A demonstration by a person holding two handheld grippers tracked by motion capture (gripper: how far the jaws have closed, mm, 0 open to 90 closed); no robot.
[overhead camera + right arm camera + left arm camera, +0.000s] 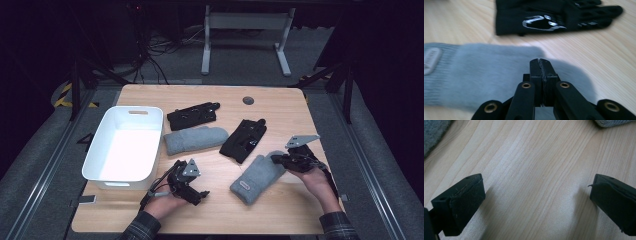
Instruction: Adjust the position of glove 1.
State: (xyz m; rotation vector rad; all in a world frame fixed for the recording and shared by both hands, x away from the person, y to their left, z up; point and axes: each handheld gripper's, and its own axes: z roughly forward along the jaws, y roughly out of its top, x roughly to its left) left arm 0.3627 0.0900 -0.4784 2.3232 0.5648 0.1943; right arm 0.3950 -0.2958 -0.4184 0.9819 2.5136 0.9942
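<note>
grey fleece: the mitten [259,176] i am working on lies right of centre in the lower half of the high view, cuff with a pale label toward the bottom, rounded tip toward the right.
right gripper [278,159]: i see it at the mitten's tip in the high view; in the right gripper view [541,65] the jaws stand pressed flat together over the grey fabric at lower centre. clenched, and i cannot tell whether any fleece is pinched between them.
left gripper [200,195]: low and left of centre in the high view, held in my left hand [165,202]; in the left gripper view [536,195] the jaws sit far apart at the two lower corners with bare wood between. released, holding nothing.
second grey mitten [196,139]: centre of the high view, lying crosswise, just right of the tub.
black gloves: one [194,115] above that mitten, touching or nearly so; the other [244,139] to its right, slanted, also across the top of the right gripper view [554,17] with a silver logo.
white tub [95,165]: left side of the high view, nothing inside.
wooden table [280,210]: light grain, carries everything.
</note>
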